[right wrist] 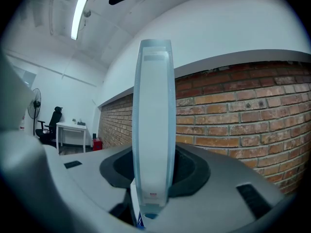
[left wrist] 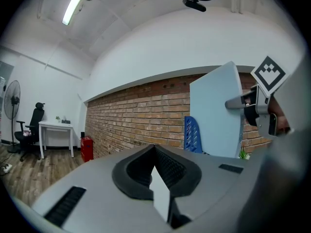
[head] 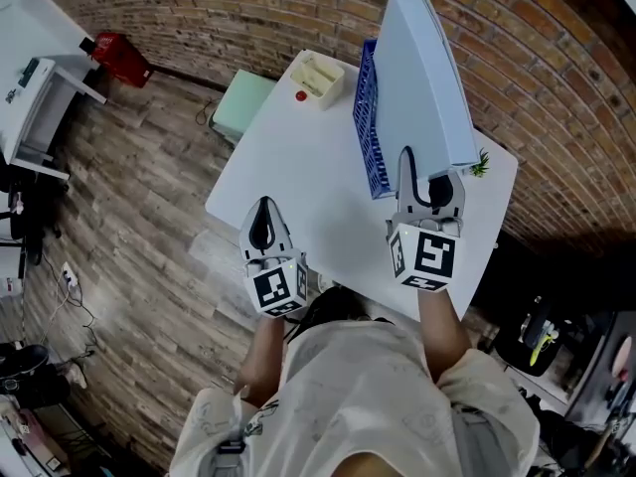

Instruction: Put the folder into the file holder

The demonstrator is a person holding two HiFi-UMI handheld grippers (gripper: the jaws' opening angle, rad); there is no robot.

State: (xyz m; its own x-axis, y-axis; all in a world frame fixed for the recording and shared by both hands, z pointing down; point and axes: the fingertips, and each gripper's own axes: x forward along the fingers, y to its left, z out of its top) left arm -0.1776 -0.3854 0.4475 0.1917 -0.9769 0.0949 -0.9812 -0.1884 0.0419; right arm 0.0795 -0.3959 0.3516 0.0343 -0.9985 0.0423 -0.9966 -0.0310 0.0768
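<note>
The pale blue folder point(head: 422, 78) stands upright in the air above the far side of the white table point(head: 298, 177), held at its lower end by the right gripper point(head: 429, 172). In the right gripper view the folder's narrow edge point(right wrist: 154, 130) rises straight up between the jaws, which are part open and pressed against its two sides. Just beside the folder, at its 9 o'clock in the head view, the blue file holder point(head: 370, 132) stands on the table with its latticed wall facing the folder; I cannot tell whether the two touch.

The left gripper point(head: 264, 215) hangs over the near edge of the table, at 8 o'clock from the right one, well apart from the folder. Its jaws are closed together with nothing between them.

At 10 o'clock from the file holder a shallow cream tray point(head: 320, 76) sits near the table's far corner, with a small red thing point(head: 301, 95) just beside it. A small green plant point(head: 480, 165) shows at the table's right edge.
</note>
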